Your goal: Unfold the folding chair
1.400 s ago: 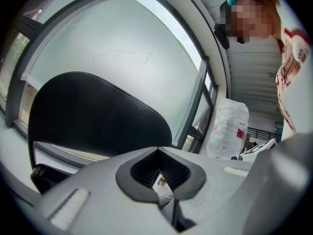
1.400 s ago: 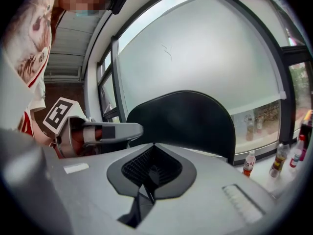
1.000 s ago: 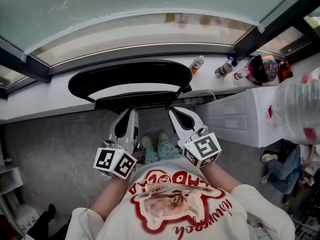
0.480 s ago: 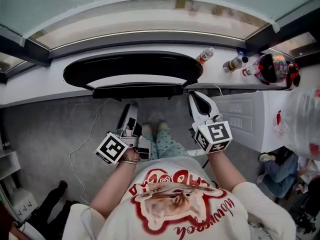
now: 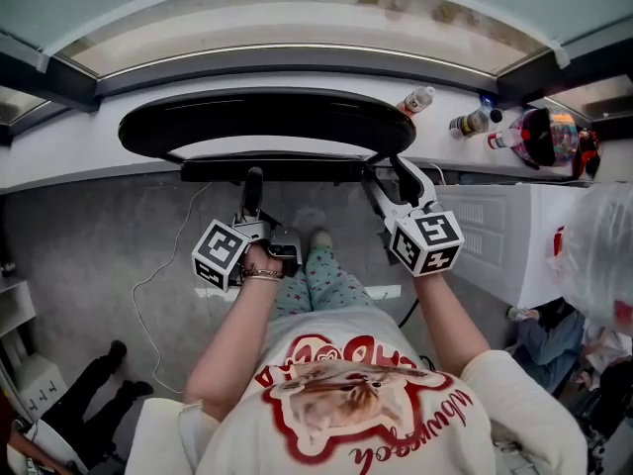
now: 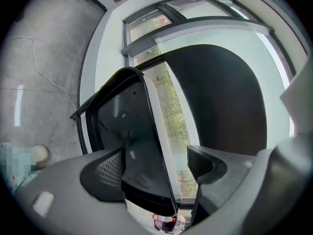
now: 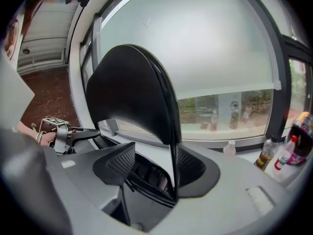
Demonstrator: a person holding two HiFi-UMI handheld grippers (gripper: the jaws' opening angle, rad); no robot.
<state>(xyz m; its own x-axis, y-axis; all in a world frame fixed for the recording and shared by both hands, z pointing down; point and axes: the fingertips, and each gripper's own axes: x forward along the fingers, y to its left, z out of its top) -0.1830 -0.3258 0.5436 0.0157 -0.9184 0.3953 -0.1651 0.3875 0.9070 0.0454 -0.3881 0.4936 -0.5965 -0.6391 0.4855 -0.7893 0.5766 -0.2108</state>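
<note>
Over by the window ledge (image 5: 89,151), head view: the folding chair (image 5: 257,117) stood leaning on the ledge and looked not yet opened out. The left gripper (image 5: 253,188) was down at the seat's edge and the right gripper (image 5: 393,176) sat on the frame's right side. Both forearms reached forward and down from the chest, elbows bent, the right one stretched further. How would you have opened it from there? — benchrat

Left gripper view first. The jaws were apart with the seat panel (image 6: 127,131) sitting between them. One pad (image 6: 110,168) looked to be against it and the other was clear, so nothing was clamped. I'd have closed firmly on that rim before pulling anything, then drawn the seat toward me and down in one slow arc. — mossy

And the right gripper view? — benchrat

Same deal. The jaws were parted and the thin edge of the backrest (image 7: 132,97) ran between them, just beside one pad (image 7: 188,163), with a gap on the other side. It wasn't gripped. My guess is that hand's job was anchoring: pinch the back edge and hold it upright against the ledge while the left swings the seat. I'd have kept that wrist straight behind the jaws, since the chair could otherwise skid sideways toward the bottle (image 5: 415,100) nearby. — mossy
</note>
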